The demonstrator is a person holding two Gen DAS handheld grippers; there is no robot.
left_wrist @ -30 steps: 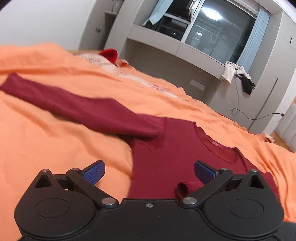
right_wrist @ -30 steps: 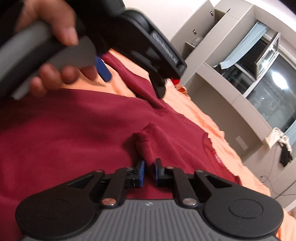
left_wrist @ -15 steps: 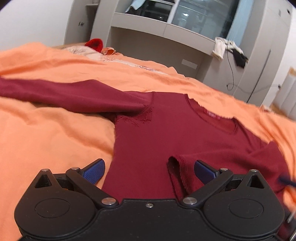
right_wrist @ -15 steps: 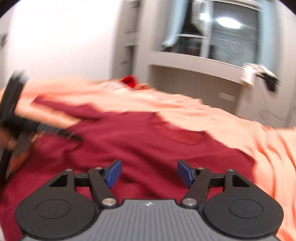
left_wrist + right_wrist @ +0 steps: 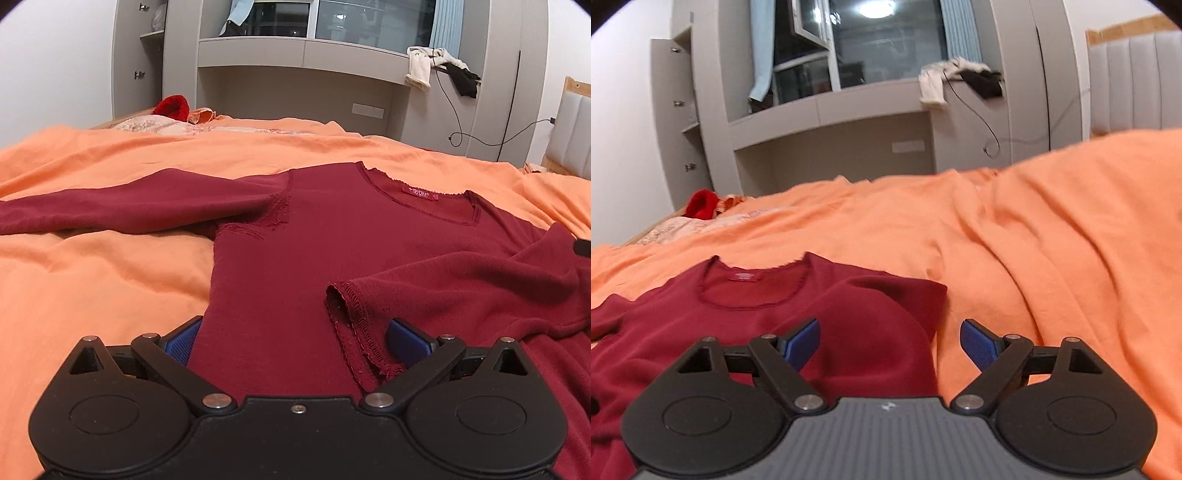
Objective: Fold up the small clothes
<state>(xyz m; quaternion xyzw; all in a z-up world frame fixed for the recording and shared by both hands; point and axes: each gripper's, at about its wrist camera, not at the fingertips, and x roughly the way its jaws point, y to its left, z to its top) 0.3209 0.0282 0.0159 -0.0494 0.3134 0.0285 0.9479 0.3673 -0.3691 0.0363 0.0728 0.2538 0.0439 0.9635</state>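
A dark red long-sleeved top [image 5: 332,240] lies flat on the orange bed cover [image 5: 92,288], neckline at the far side. Its left sleeve [image 5: 129,210] stretches out to the left. Its right sleeve [image 5: 461,280] is folded across the body, with the cuff [image 5: 351,317] lying near the hem. My left gripper [image 5: 295,341] is open and empty, low over the hem by the cuff. In the right wrist view the top [image 5: 738,332] fills the lower left. My right gripper [image 5: 890,343] is open and empty over the top's right edge.
The orange cover [image 5: 1052,258] rises in folds to the right. A red item [image 5: 171,105] and pale cloths lie at the bed's far left. Grey built-in shelving [image 5: 295,51] with hanging clothes and a cable stands behind. A padded headboard [image 5: 1134,81] is at the far right.
My right gripper let go of the sleeve cuff, opened and swung right to the top's right edge. My left gripper moved over the hem, facing the neckline more squarely.
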